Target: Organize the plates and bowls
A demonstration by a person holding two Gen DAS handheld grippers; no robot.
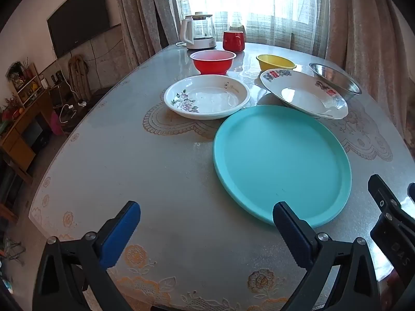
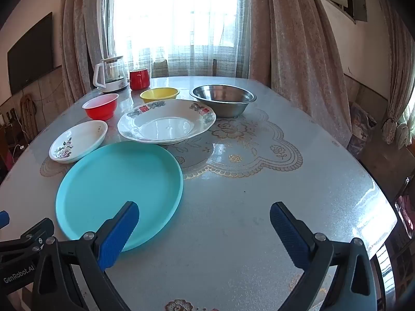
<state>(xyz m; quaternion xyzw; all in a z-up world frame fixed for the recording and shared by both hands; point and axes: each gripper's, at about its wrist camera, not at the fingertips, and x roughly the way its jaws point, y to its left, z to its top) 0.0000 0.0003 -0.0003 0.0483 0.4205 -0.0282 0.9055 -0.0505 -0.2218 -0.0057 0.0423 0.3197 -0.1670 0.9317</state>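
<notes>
A large turquoise plate [image 1: 281, 163] [image 2: 119, 191] lies nearest on the table. Behind it sit a white floral dish [image 1: 207, 97] [image 2: 79, 141] and a wide white plate with red marks [image 1: 303, 94] [image 2: 167, 121]. Farther back stand a red bowl [image 1: 212, 62] [image 2: 101, 106], a yellow bowl [image 1: 275, 62] [image 2: 159, 94] and a steel bowl [image 1: 336, 80] [image 2: 223, 99]. My left gripper [image 1: 206, 230] is open and empty above the near table edge, left of the turquoise plate. My right gripper [image 2: 203, 229] is open and empty, at that plate's near right edge.
A white kettle [image 1: 198, 33] [image 2: 111, 73] and a red mug [image 1: 233, 41] [image 2: 139, 79] stand at the table's far edge before the curtained window. The table [image 1: 160, 171] has a glossy patterned cover. A shelf and TV are on the left wall.
</notes>
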